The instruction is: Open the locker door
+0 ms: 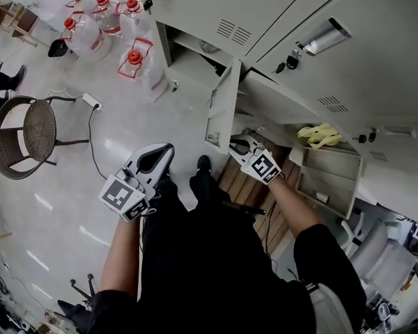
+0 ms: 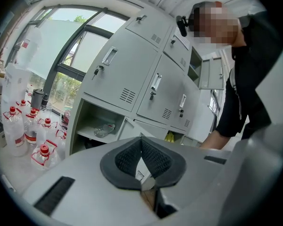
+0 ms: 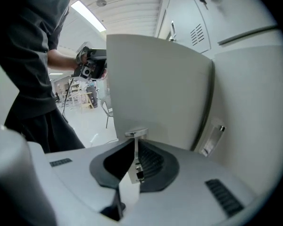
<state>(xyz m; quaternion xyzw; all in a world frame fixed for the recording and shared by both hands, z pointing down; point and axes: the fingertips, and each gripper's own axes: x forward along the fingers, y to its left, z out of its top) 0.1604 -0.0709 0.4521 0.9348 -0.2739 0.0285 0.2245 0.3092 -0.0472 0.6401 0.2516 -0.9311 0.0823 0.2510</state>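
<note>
Locker door (image 1: 223, 110): bottom row of the locker bank (image 1: 376, 54), standing well out from its frame with the compartment exposed. By judgement only the last of the swing is left. Right tongs (image 1: 238, 147) clenched on the door's free edge; left tongs (image 1: 164, 152) closed on nothing, over the floor (image 1: 125, 110).

Left gripper (image 2: 141, 141) closed, empty, facing grey lockers (image 2: 127, 69)

No word, number or brand can be read anywhere in these views. The cube (image 1: 123, 195) on the left gripper (image 1: 164, 152) and the matching one on the right gripper (image 1: 237, 145) bear only square black-and-white marker patterns, with no letters in them. A small pale sticker (image 1: 212, 138) sits low on the open locker door (image 1: 224, 103), but its print is too small to make out.
</note>
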